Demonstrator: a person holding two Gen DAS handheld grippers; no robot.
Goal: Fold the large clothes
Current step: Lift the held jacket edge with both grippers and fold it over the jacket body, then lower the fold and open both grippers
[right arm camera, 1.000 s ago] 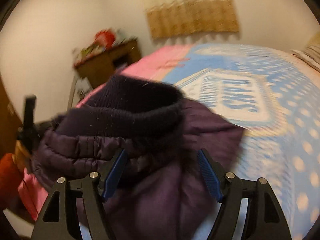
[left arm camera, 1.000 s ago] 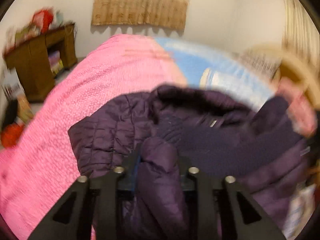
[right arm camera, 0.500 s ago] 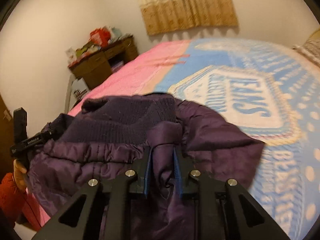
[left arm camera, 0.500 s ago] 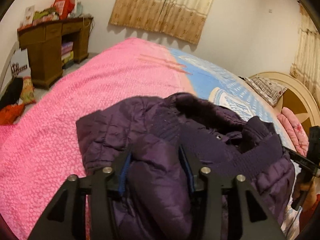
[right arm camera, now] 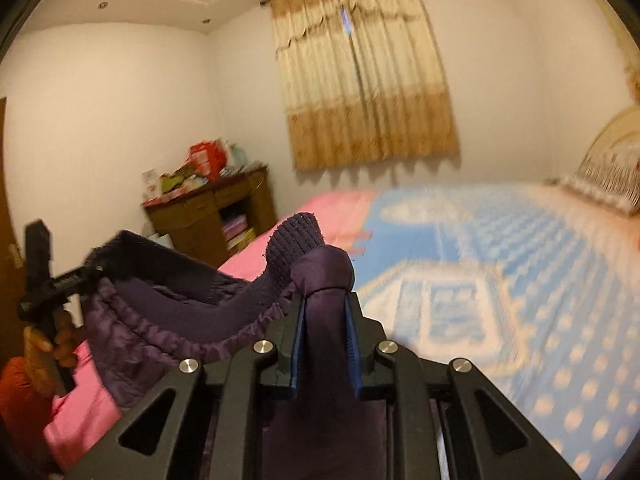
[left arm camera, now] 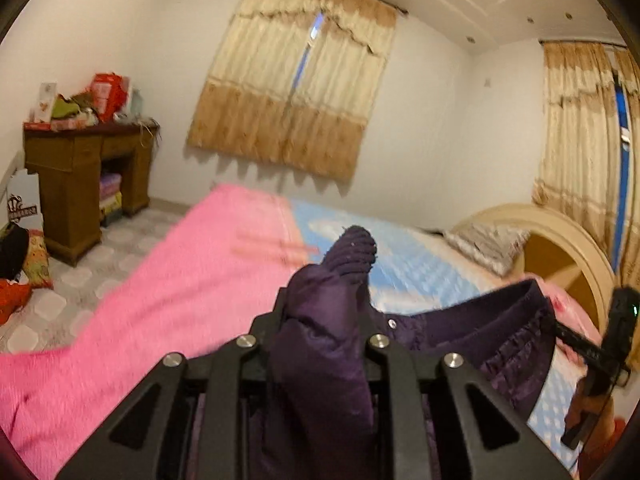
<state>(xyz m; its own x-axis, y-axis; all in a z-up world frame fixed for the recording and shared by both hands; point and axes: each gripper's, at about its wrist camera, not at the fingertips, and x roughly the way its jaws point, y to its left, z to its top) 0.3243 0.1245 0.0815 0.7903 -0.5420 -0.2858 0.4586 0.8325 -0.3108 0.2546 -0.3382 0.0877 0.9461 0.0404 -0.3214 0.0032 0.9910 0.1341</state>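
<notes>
A dark purple quilted jacket [left arm camera: 472, 332] with a ribbed knit band hangs stretched between my two grippers above the bed. In the left wrist view my left gripper [left arm camera: 323, 302] has a bunched fold of the jacket between its pads, and its jaws are closing on it. My right gripper [right arm camera: 324, 300] is shut tight on another fold of the jacket [right arm camera: 168, 312], pinched between its blue pads. Each view shows the other hand-held gripper at its edge, with the jacket's edge running to it. The lower part of the jacket is hidden below the fingers.
The bed has a pink cover [left arm camera: 160, 300] on one half and a blue patterned blanket [right arm camera: 520, 280] on the other. A pillow [left arm camera: 484, 244] lies by the arched headboard [left arm camera: 568, 248]. A cluttered wooden desk [left arm camera: 80, 168] stands by the wall, with bags on the floor [left arm camera: 24, 264].
Both grippers have risen and tilted up, lifting the jacket off the bed. The right gripper, open around the fabric one second ago, has shut on it.
</notes>
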